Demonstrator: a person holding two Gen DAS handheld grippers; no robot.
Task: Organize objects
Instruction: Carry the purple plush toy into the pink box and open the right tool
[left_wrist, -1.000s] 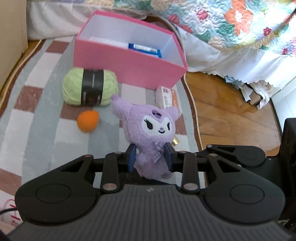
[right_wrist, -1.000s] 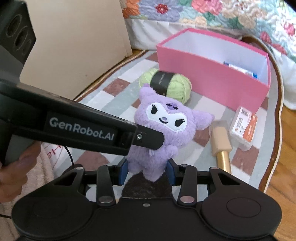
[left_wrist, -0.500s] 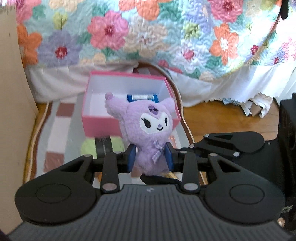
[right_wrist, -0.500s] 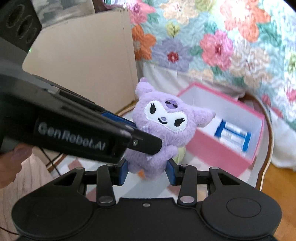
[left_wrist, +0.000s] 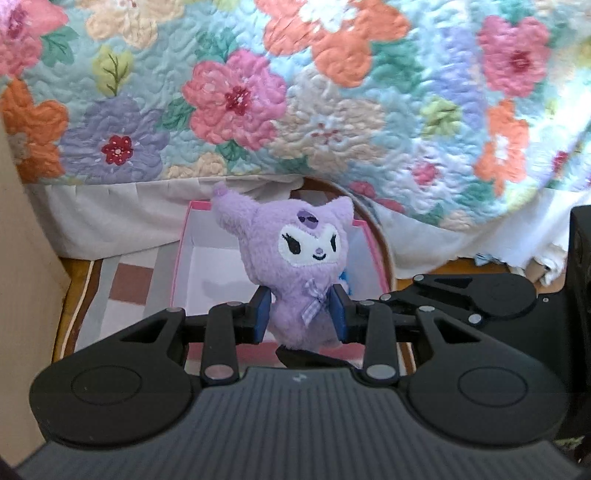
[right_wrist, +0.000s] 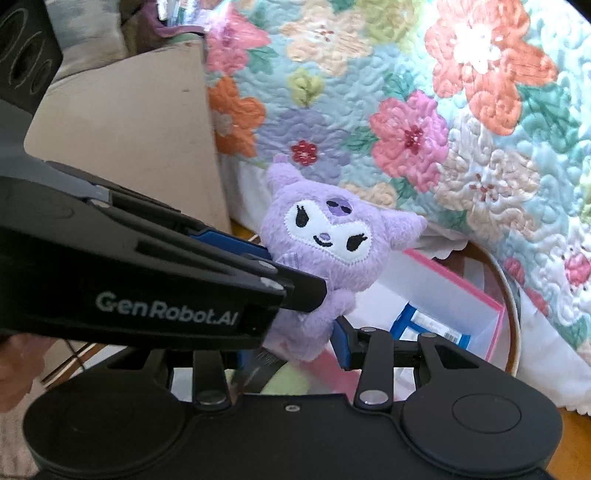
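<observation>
A purple plush toy (left_wrist: 295, 266) with a white embroidered face is held in the air by both grippers at once. My left gripper (left_wrist: 301, 314) is shut on its lower body, blue pads pressing each side by the gingham bow. My right gripper (right_wrist: 291, 343) is shut on the same plush toy (right_wrist: 325, 251) from below. The left gripper's fingers (right_wrist: 295, 288) cross in from the left and hide part of the toy. Beneath and behind the toy lies the open pink box (left_wrist: 181, 251), white inside, with a blue carton (right_wrist: 432, 332) in it.
A floral quilt (left_wrist: 332, 110) hangs over a bed right behind the pink box (right_wrist: 495, 332). A beige panel (right_wrist: 129, 140) stands at the left. Green yarn (right_wrist: 291, 384) shows under the right gripper. Checked rug (left_wrist: 129, 288) and wooden floor lie below.
Both grippers rose together with the plush toy, off the rug and toward the bed, until it hangs over the pink box. Yarn, orange ball and small cartons left the left view.
</observation>
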